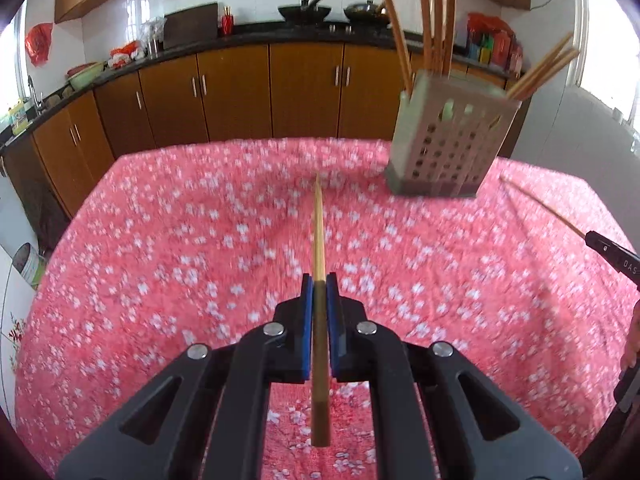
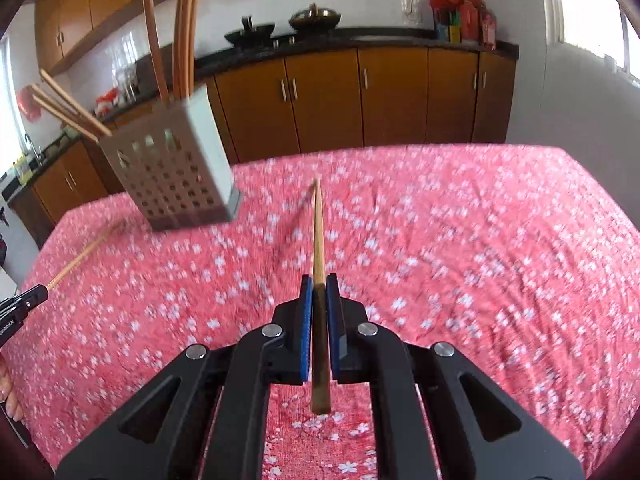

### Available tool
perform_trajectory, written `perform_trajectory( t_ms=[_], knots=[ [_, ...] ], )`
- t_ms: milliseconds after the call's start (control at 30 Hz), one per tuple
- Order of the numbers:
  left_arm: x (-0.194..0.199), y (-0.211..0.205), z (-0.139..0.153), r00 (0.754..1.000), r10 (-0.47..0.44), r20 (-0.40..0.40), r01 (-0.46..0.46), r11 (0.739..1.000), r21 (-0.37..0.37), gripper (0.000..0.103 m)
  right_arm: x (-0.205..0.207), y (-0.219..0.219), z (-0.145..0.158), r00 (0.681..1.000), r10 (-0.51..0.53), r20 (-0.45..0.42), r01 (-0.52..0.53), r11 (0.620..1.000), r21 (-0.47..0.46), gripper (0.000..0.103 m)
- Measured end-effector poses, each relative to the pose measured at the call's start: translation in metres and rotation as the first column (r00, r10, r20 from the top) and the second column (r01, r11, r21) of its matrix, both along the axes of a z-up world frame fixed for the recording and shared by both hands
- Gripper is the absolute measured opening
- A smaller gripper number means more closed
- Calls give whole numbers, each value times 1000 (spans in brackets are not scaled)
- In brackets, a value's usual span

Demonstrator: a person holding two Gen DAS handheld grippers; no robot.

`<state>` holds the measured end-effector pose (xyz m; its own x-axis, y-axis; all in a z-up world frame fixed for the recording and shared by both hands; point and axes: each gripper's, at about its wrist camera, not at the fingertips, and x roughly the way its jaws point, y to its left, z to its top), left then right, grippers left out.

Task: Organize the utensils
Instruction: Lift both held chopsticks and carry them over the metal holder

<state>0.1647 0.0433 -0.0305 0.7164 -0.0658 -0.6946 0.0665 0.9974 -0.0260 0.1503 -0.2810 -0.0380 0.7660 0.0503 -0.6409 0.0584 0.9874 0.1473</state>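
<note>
My left gripper is shut on a wooden chopstick that points forward above the table. My right gripper is shut on another wooden chopstick, also pointing forward. A grey perforated utensil holder stands at the far right of the table in the left wrist view and at the far left in the right wrist view. It holds several wooden utensils and chopsticks. Each gripper shows at the edge of the other's view with its chopstick: the right one, the left one.
The table carries a pink floral cloth. Behind it run brown kitchen cabinets under a dark counter with woks. A sink is at the far left. A window is at the right.
</note>
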Motion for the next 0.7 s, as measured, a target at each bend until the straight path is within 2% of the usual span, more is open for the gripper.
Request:
perform_trajectory(
  t_ms=[200, 467, 700],
  knots=[
    [-11, -1, 40, 994, -5, 112, 9, 999, -35, 8, -12, -4, 35, 994, -5, 107, 4, 1000, 11, 8],
    [-10, -5, 59, 988, 3, 154, 5, 999, -47, 8, -11, -1, 52, 987, 5, 161, -6, 1000, 9, 8],
    [-11, -4, 97, 973, 16, 232, 9, 994, -107, 7, -18, 2, 101, 955, 19, 296, -31, 999, 36, 8]
  ],
)
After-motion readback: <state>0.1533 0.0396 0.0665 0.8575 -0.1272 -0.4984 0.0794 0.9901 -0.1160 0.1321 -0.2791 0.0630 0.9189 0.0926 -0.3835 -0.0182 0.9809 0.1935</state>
